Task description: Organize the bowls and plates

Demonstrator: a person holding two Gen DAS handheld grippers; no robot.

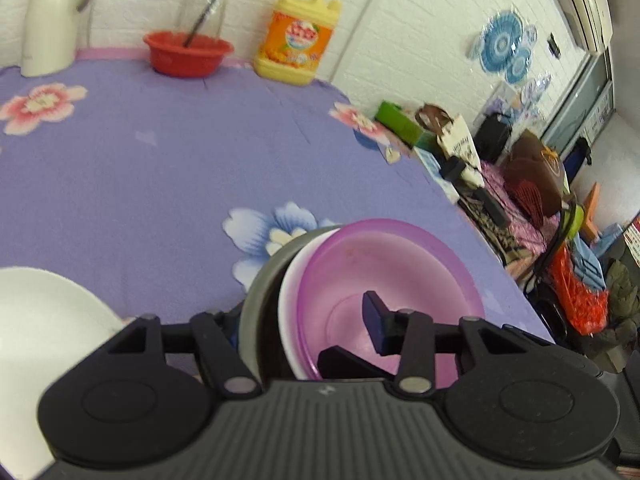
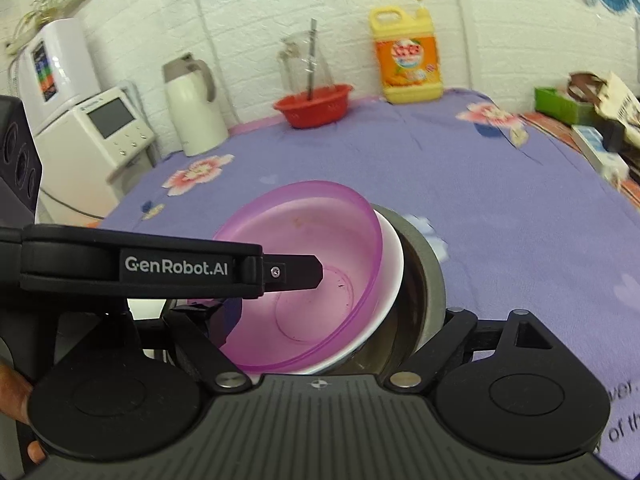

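**Purple-in-white-in-steel: nested bowls in the clamp**

Purple translucent plastic innermost, smooth, faint ring at the base, a few specks. Purple bowl (image 1: 384,272) seated in a white bowl (image 1: 288,292), glossy, thin-rimmed; both seated in a steel bowl (image 1: 256,300), dull grey outside, darker within. All three round and shallow, rims offset rather than concentric. Nested stack tilted, near the front edge of the table, over lilac flowered cloth (image 1: 140,168), soft and matte. Cannot tell whether clear of the cloth underneath.

Left gripper (image 1: 300,316) astride the stack's wall: one finger inside the purple bowl, the other outside the steel and mostly hidden. Judged clenched on all three walls together. Right gripper (image 2: 340,316) wide across the same stack, one finger dim behind the purple plastic, one beside the steel. Pads pressing or not: cannot tell.

White plate (image 1: 40,312) just to the left, partly in view. A likely landing spot, but only a guess.

Advice for the carry:
- Level the tilt first; slick plastic on glaze likely to slide out.
- Squeeze firm but even, since the thin plastic could flex.
- Move slow, set down flat, release only once seated.
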